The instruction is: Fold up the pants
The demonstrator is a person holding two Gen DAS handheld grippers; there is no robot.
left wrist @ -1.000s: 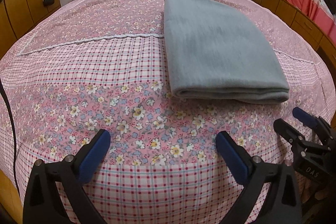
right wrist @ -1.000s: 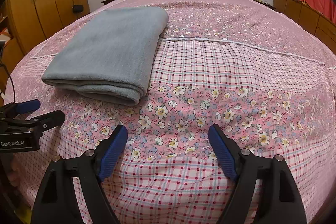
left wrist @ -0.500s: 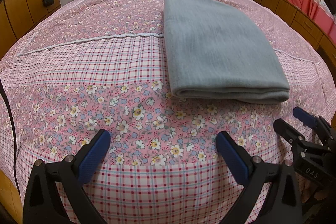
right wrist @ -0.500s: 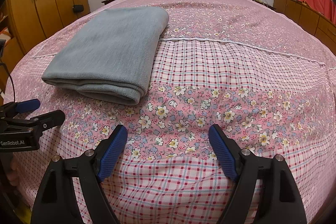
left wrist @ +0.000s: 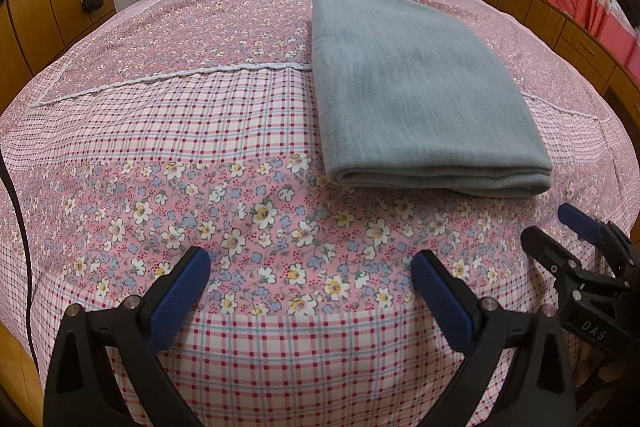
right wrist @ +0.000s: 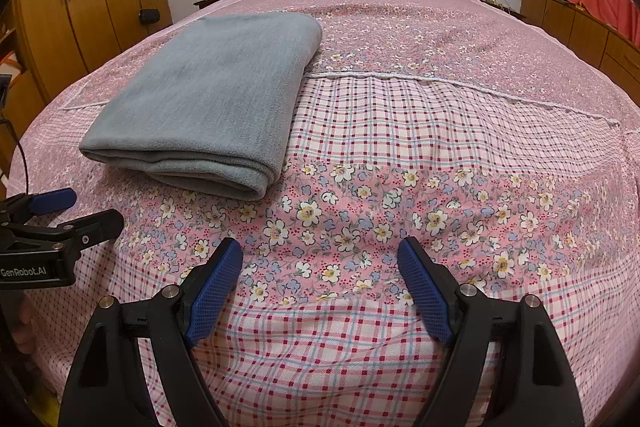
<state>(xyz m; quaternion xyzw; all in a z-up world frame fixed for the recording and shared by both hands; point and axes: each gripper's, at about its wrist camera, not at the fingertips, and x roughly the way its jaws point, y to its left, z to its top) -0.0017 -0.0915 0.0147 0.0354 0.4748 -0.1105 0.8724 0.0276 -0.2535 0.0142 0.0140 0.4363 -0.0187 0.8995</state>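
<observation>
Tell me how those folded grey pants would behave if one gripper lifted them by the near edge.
The grey pants look soft and fleecy, so they would probably sag. Several loose layers show at the near fold, so a one-sided lift would likely undo the stack. They should not roll.

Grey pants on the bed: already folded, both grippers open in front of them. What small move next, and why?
Probably none on the cloth: draw both grippers back. The grey fleece pants lie as a neat layered rectangle on the pink floral bedspread. The left gripper and right gripper stand open and empty, short of the rounded near edge. At most, I would press that edge flatter.
</observation>
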